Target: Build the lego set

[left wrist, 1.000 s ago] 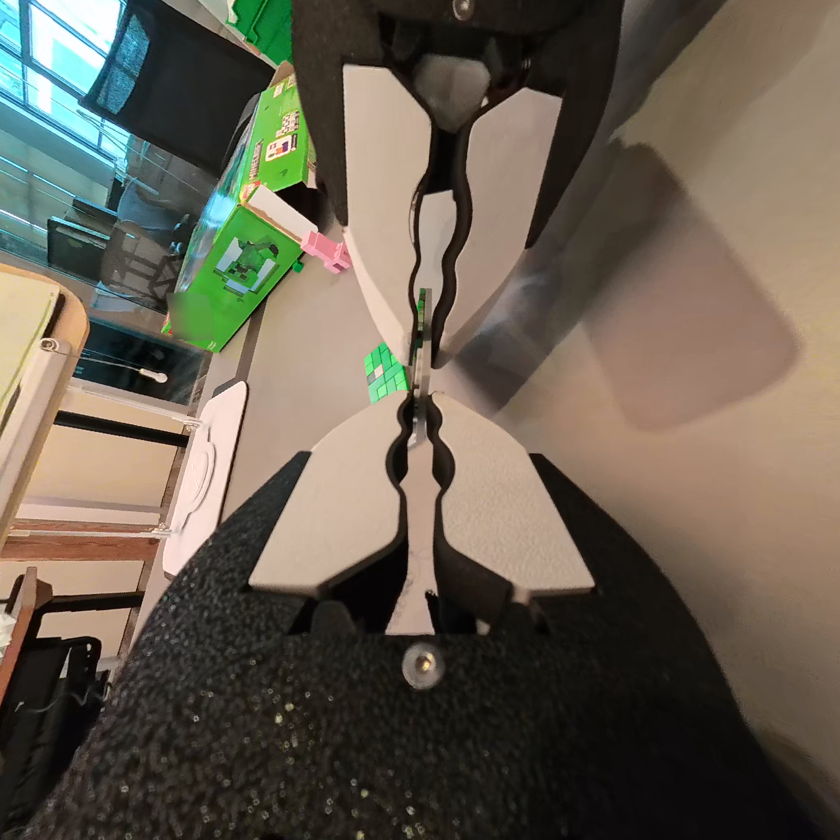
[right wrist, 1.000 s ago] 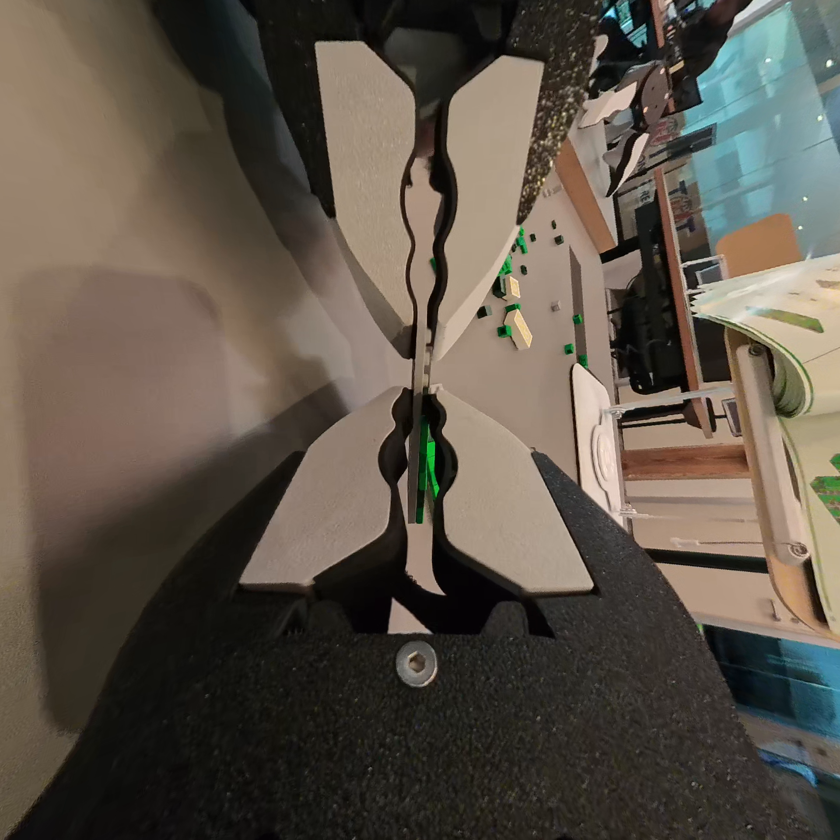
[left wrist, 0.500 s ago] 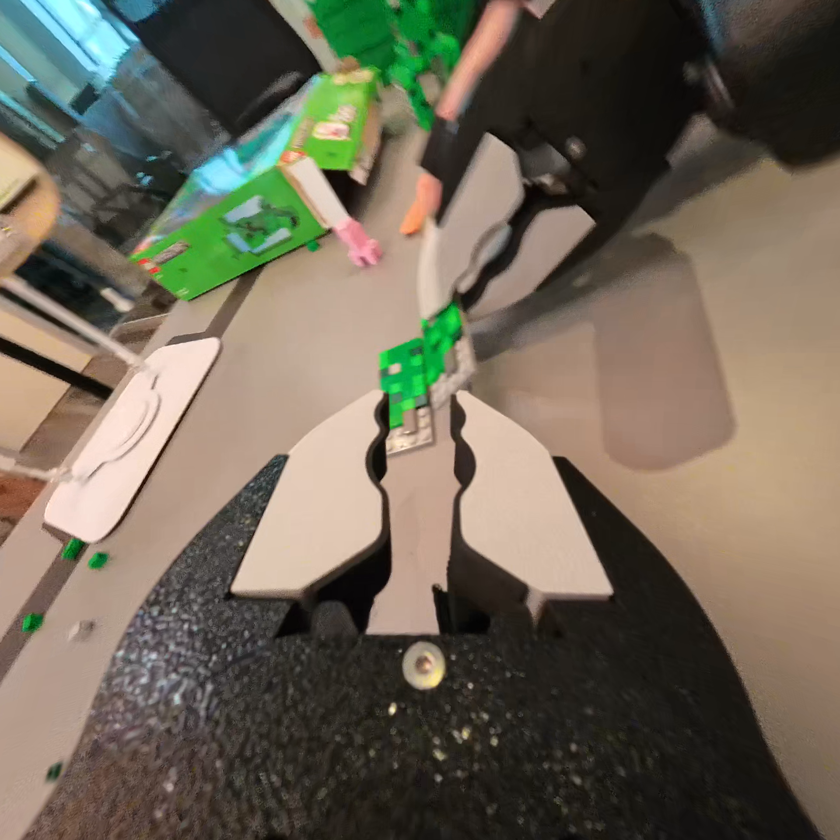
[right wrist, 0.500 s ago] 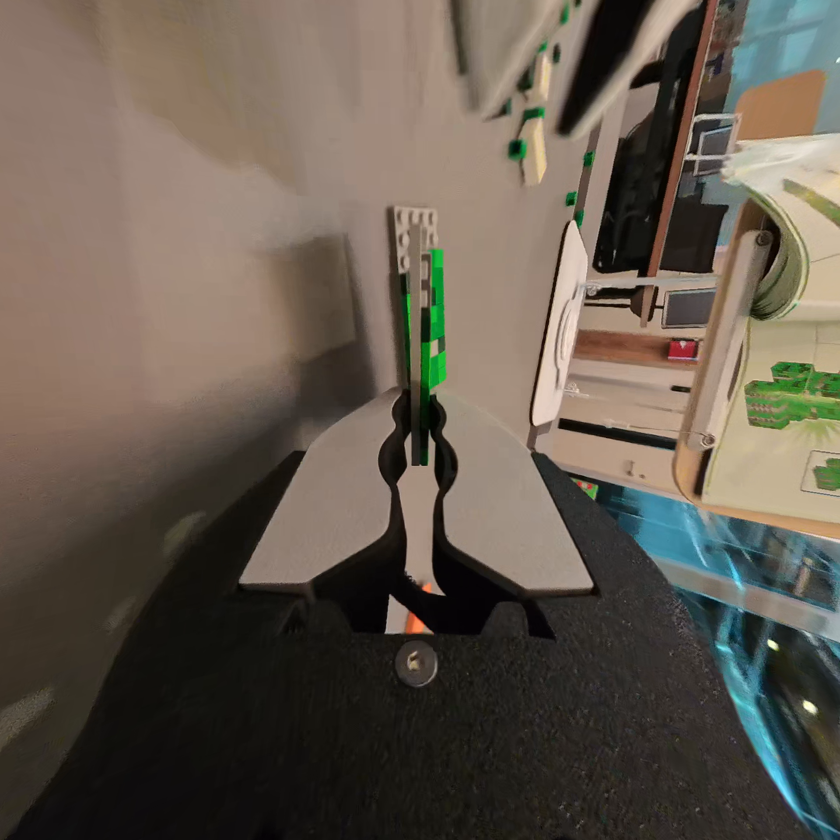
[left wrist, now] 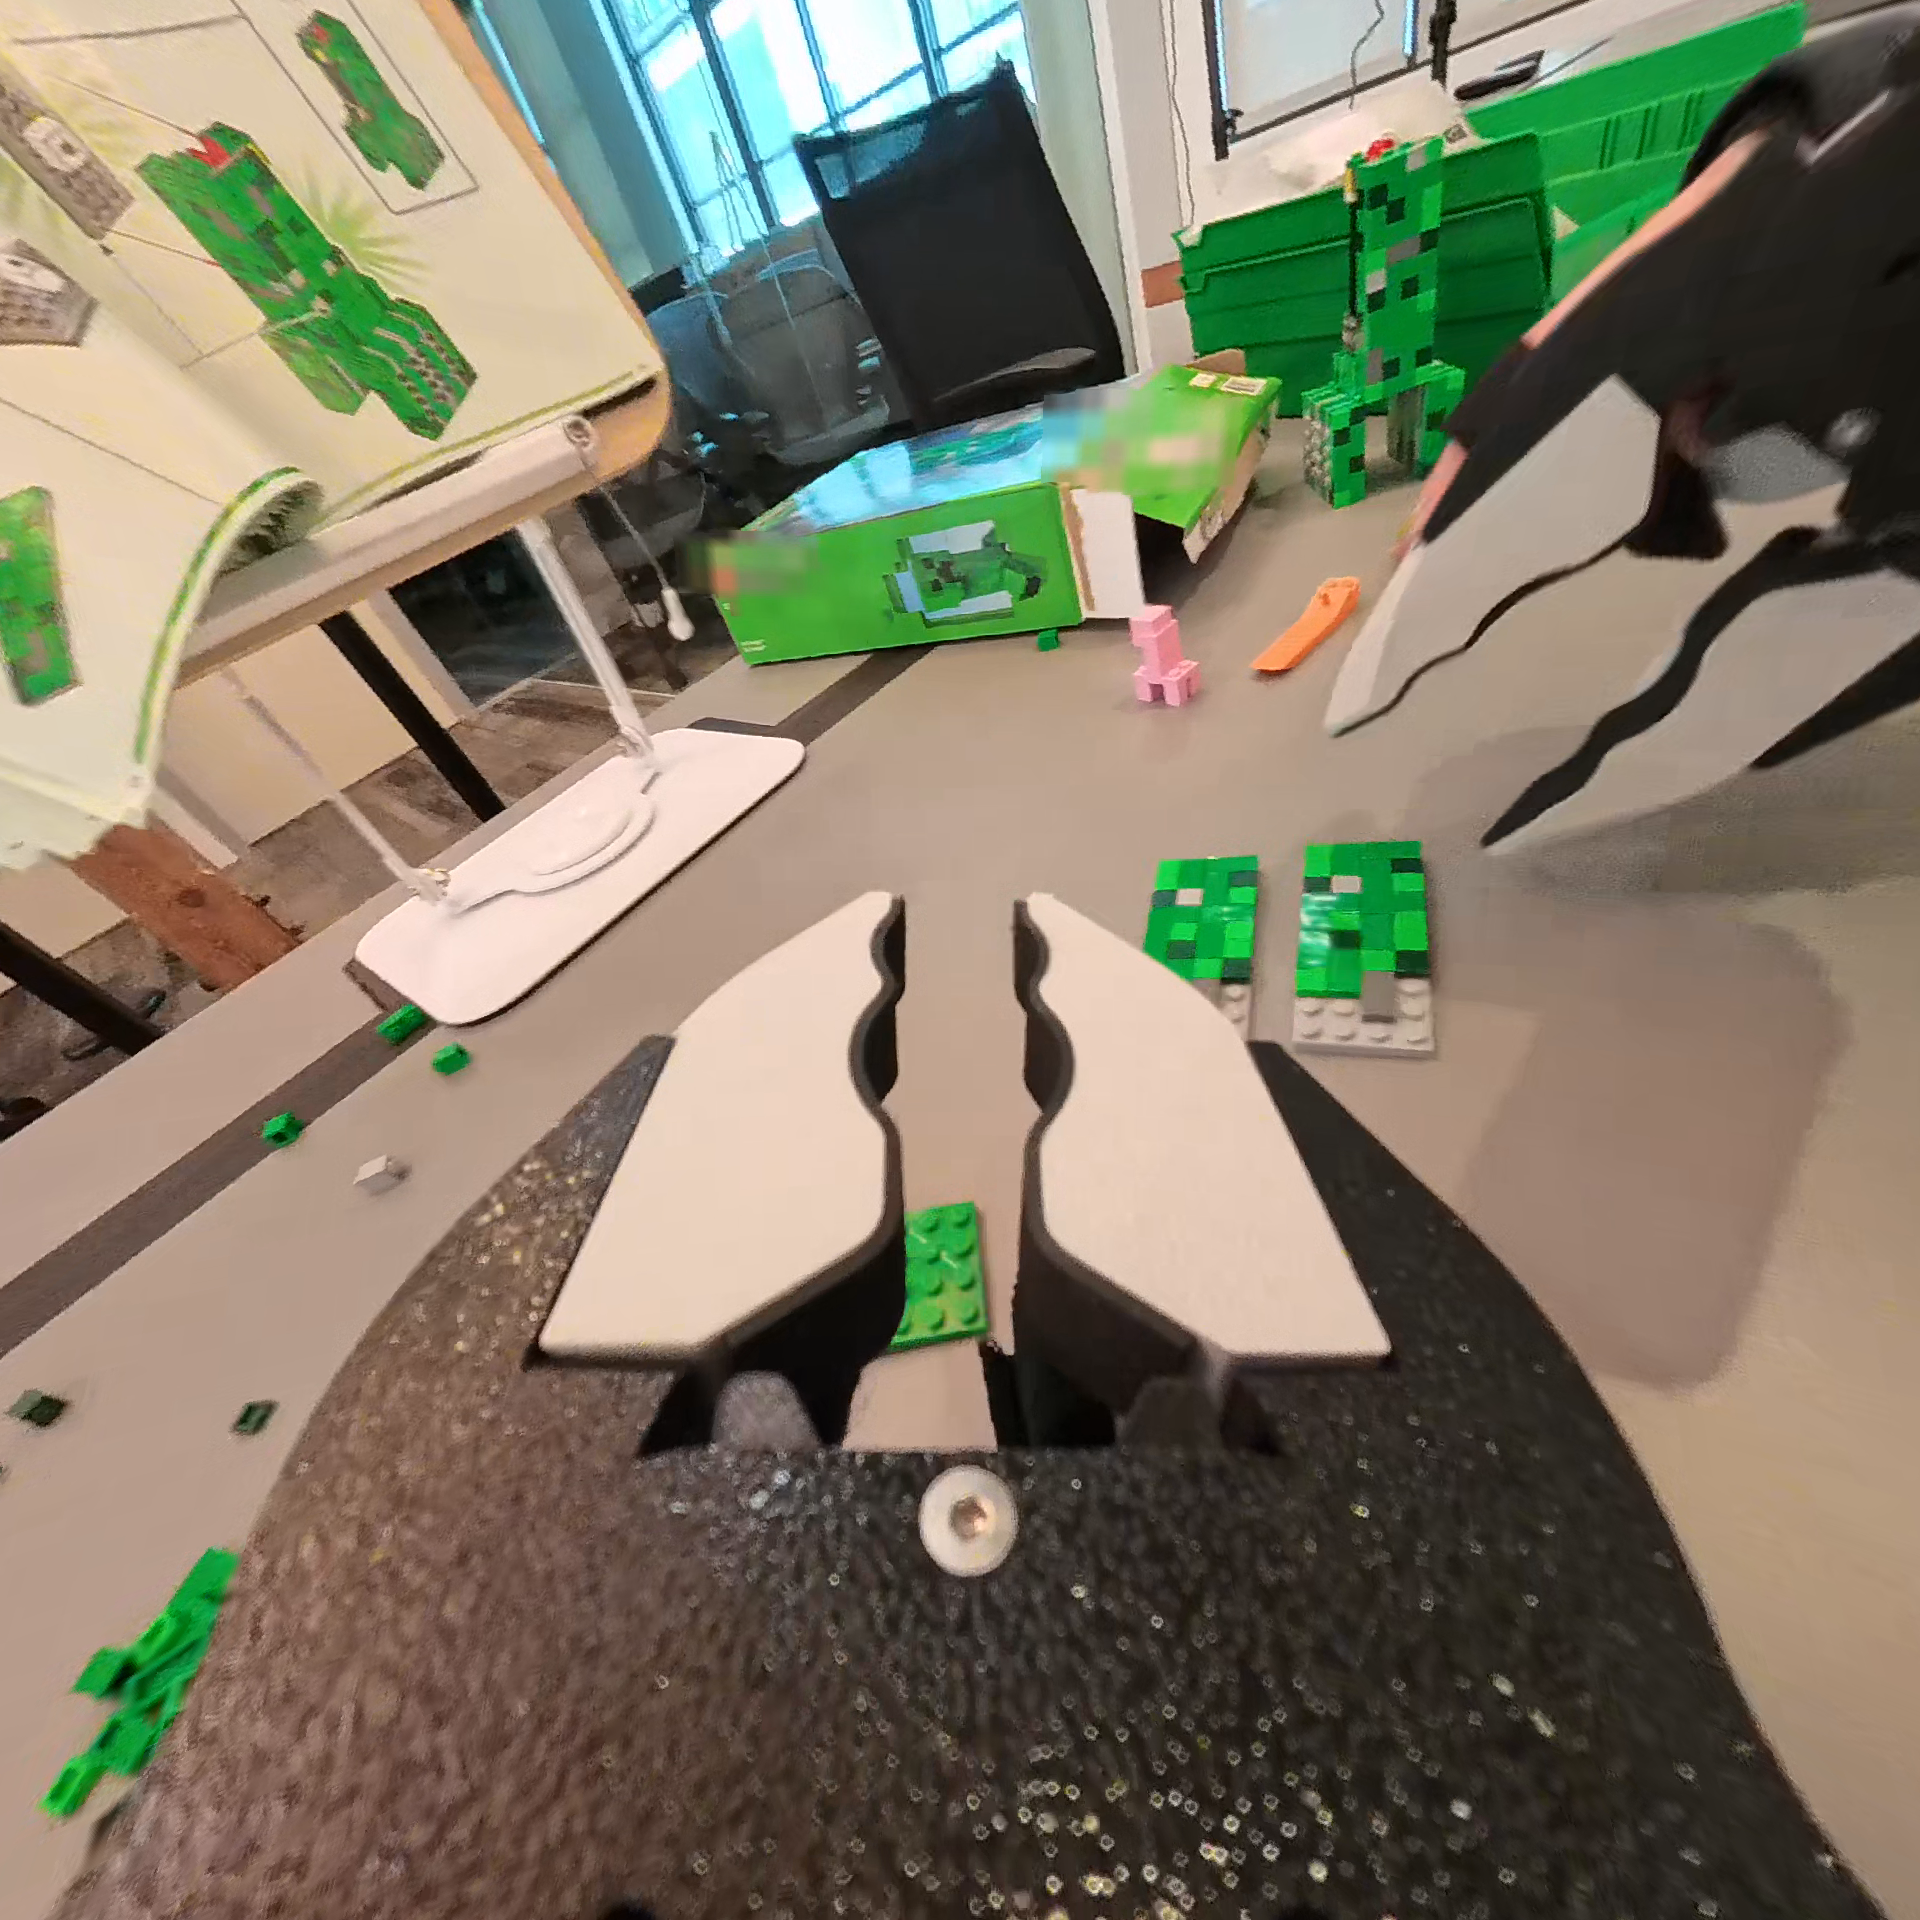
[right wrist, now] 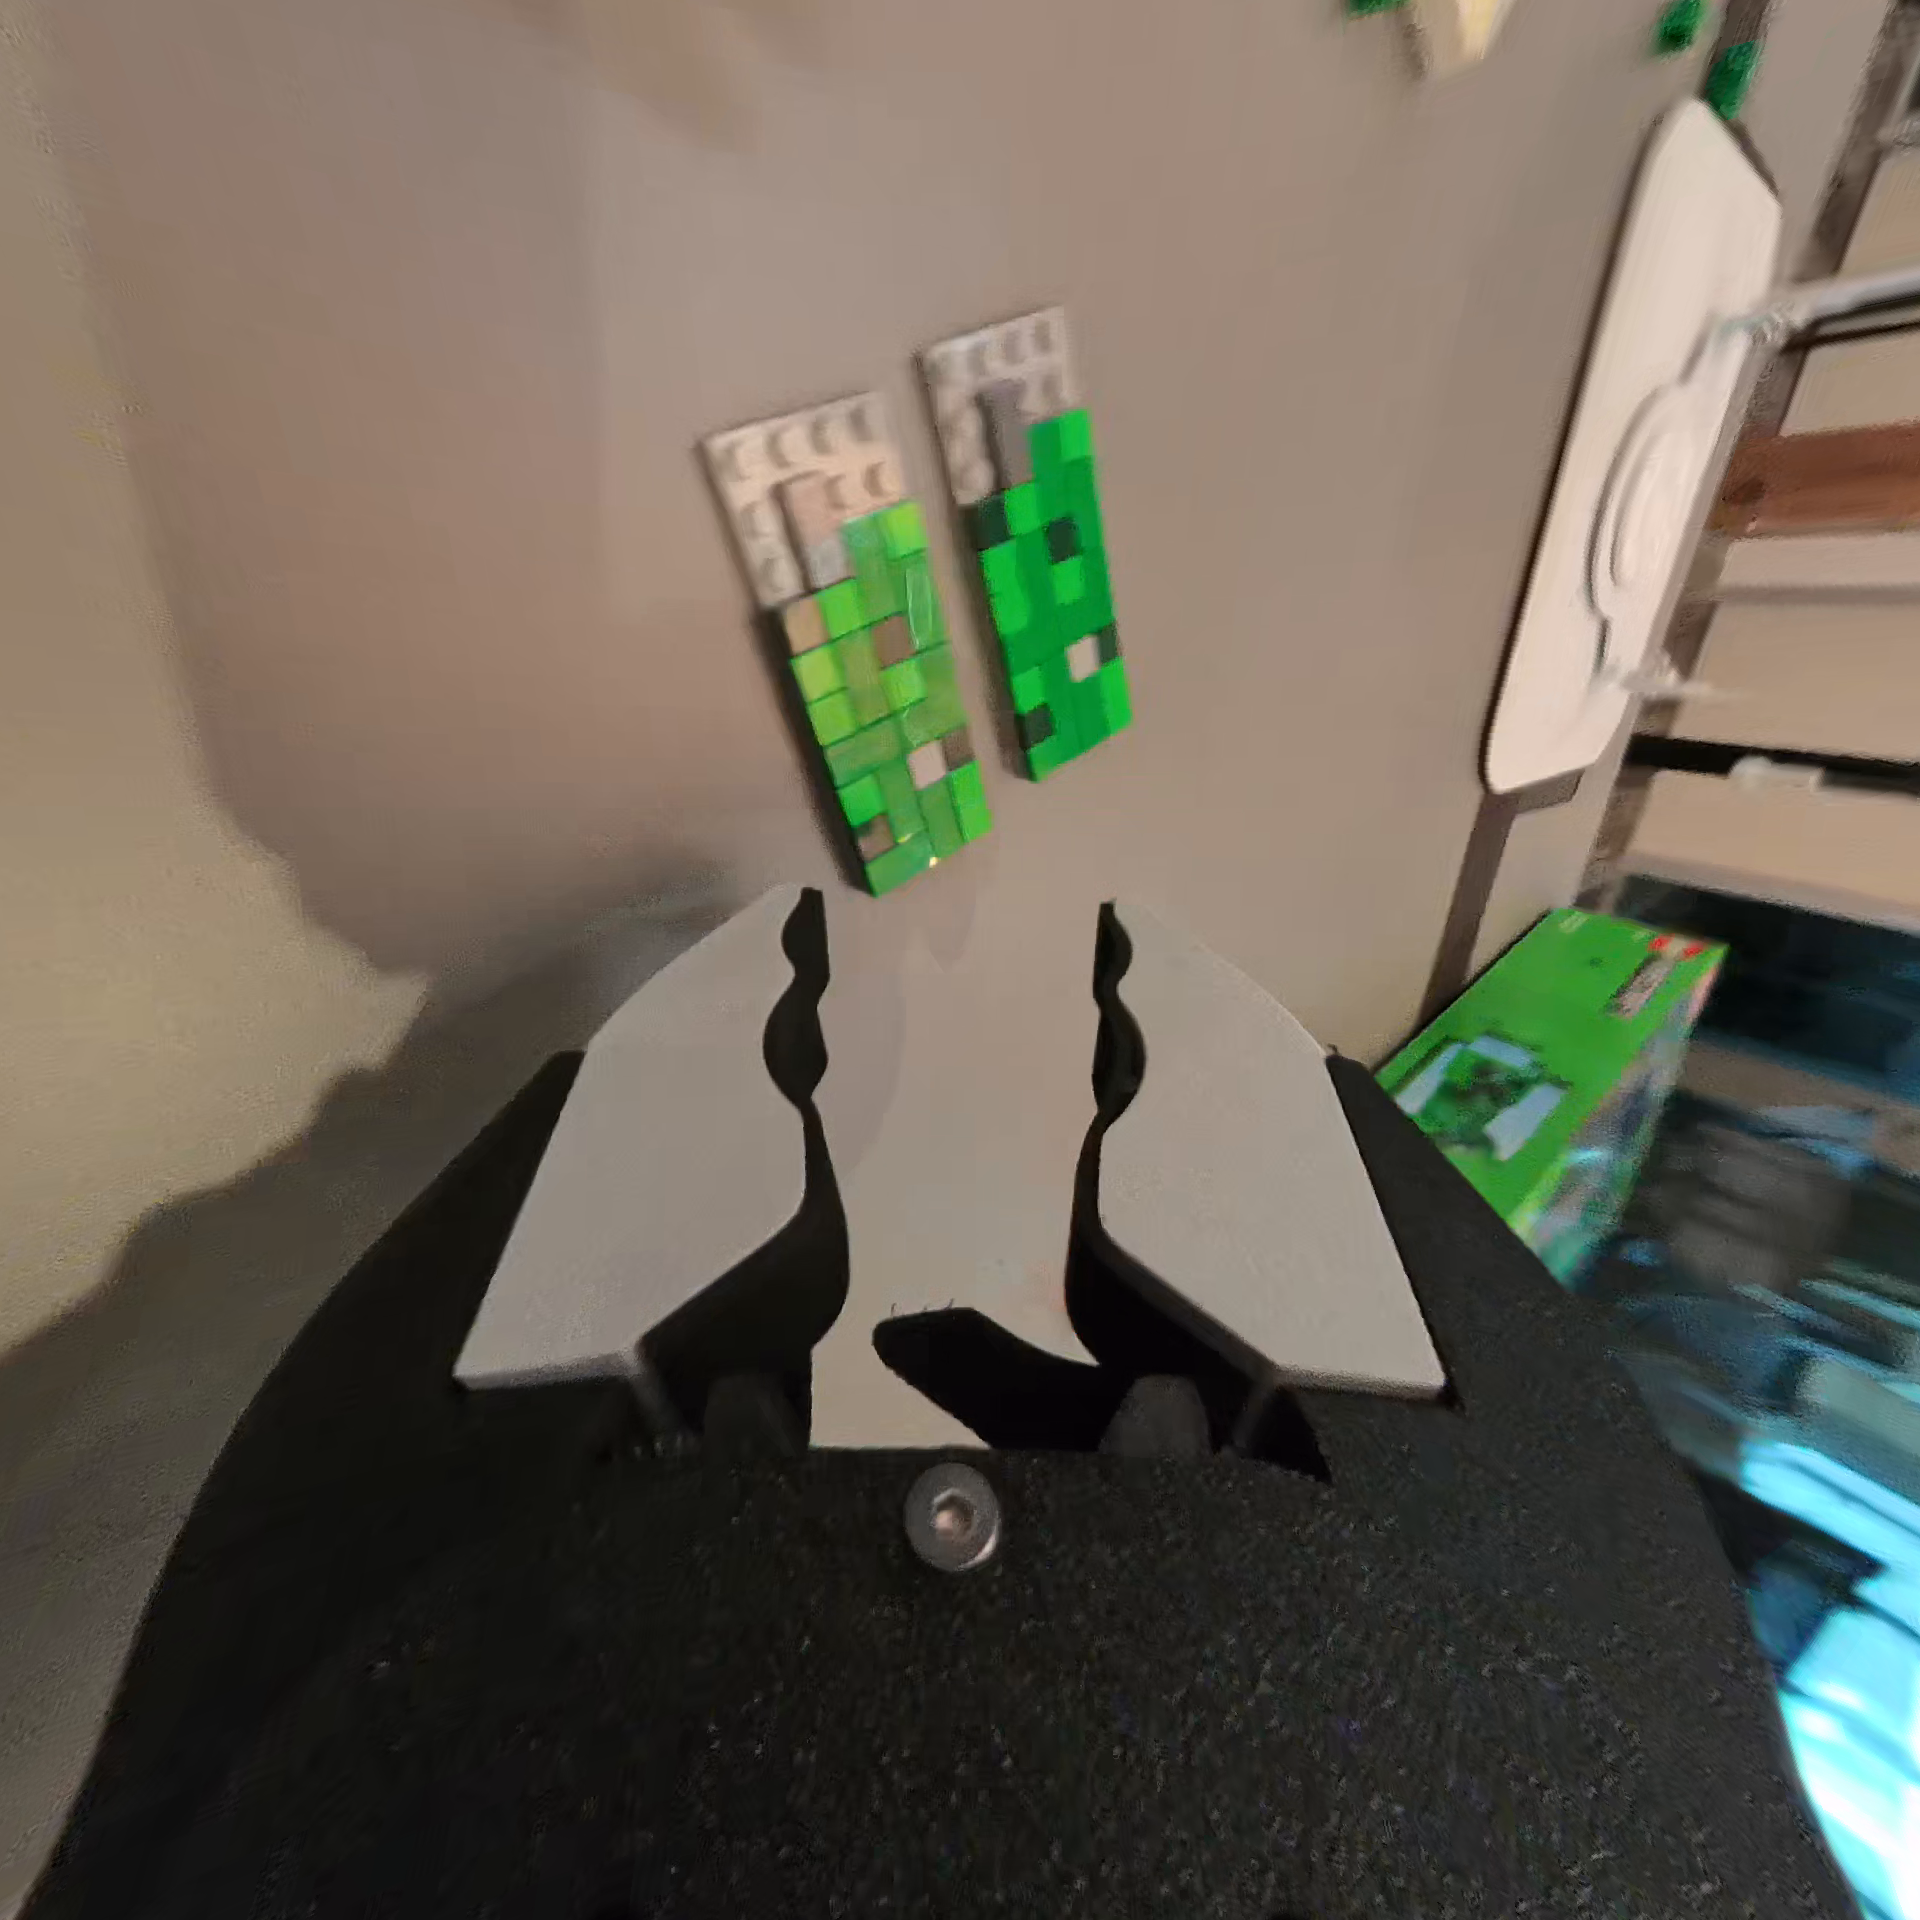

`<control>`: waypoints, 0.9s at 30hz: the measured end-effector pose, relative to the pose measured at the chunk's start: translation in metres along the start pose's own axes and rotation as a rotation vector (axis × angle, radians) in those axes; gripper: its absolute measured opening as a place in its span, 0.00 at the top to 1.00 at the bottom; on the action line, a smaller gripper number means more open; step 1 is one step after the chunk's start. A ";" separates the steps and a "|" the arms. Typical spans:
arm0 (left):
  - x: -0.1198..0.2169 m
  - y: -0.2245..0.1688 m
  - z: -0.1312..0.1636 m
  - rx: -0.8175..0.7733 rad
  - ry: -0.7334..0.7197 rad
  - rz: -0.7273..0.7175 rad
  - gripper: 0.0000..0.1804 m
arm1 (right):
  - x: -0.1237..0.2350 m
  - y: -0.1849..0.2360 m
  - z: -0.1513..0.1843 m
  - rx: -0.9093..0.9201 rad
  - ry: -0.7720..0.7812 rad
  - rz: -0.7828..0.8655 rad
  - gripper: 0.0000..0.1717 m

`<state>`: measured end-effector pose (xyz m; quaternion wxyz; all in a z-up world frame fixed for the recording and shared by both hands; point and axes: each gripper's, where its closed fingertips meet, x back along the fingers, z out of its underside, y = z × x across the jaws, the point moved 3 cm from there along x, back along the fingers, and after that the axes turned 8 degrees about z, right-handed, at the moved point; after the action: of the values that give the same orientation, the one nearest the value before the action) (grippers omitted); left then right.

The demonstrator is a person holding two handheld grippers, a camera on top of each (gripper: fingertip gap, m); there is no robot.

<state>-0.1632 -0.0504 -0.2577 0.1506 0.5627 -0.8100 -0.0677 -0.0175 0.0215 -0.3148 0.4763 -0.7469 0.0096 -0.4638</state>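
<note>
Two green-tiled panels on grey plates lie flat, side by side, on the grey table (left wrist: 935,790). In the left wrist view they are just right of my left fingertips: one (left wrist: 1205,935) and the other (left wrist: 1361,945). My left gripper (left wrist: 961,914) is open and holds nothing. A small green plate (left wrist: 940,1278) on the table shows through the gap near the finger bases. My right gripper (right wrist: 956,914) is open and empty, just short of the panels (right wrist: 883,665) (right wrist: 1049,592). It also shows in the left wrist view (left wrist: 1455,769), hovering beyond the panels.
A white stand base (left wrist: 582,862) carries an open instruction booklet (left wrist: 260,312) at the left. A green box (left wrist: 914,582), a pink brick figure (left wrist: 1164,655), an orange tool (left wrist: 1304,623) and a green brick figure (left wrist: 1382,312) stand farther back. Loose small green bricks (left wrist: 416,1039) lie at the left.
Both grippers were shut on the panels held between them. The left let go first, then the right opened. The panels now lie flat on the table and both grippers have drawn back.
</note>
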 end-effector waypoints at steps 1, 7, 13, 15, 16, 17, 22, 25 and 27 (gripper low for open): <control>0.002 0.003 -0.001 -0.007 -0.011 -0.019 0.90 | 0.004 -0.007 0.001 -0.100 -0.038 -0.003 0.72; 0.013 0.017 -0.002 0.067 -0.091 -0.059 0.88 | 0.009 -0.064 -0.009 -0.787 -0.503 0.095 0.72; 0.010 0.014 -0.001 0.138 -0.125 -0.040 0.82 | -0.003 -0.083 0.018 -1.142 -0.663 0.417 0.85; 0.007 0.009 -0.003 0.127 -0.131 -0.027 0.80 | -0.006 -0.083 0.025 -1.124 -0.631 0.502 0.85; 0.005 0.006 -0.003 0.124 -0.133 -0.017 0.79 | -0.007 -0.083 0.027 -1.129 -0.633 0.522 0.85; 0.004 0.004 -0.004 0.123 -0.140 -0.012 0.76 | -0.008 -0.082 0.028 -1.137 -0.635 0.534 0.87; 0.000 0.000 -0.009 0.102 -0.184 -0.017 0.59 | -0.003 -0.084 0.033 -1.095 -0.641 0.643 1.00; -0.002 0.000 -0.007 0.125 -0.179 -0.006 0.55 | -0.002 -0.083 0.029 -1.060 -0.654 0.651 1.00; -0.003 0.001 -0.006 0.147 -0.181 -0.001 0.53 | -0.003 -0.084 0.028 -1.044 -0.655 0.656 1.00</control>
<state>-0.1616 -0.0469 -0.2523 0.0351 0.5643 -0.8227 -0.0588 -0.0354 0.0879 -0.2597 0.1490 -0.9381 0.3121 0.0183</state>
